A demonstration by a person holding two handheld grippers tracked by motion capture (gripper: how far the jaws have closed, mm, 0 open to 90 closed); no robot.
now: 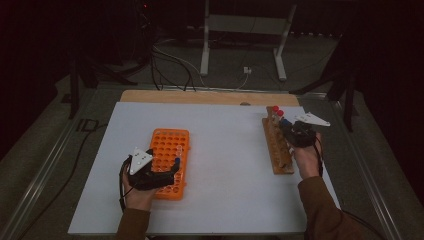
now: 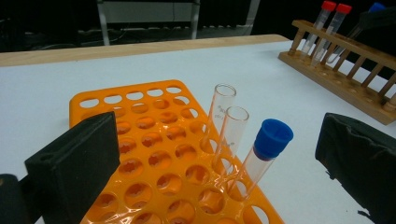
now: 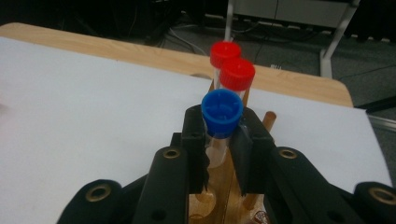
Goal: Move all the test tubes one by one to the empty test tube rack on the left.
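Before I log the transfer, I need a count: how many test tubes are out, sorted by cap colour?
Red-capped tubes, in the wooden rack: 2
Blue-capped tubes, one in the orange rack, one in the right gripper: 2
Uncapped glass tubes, orange rack: 2
Total: 6
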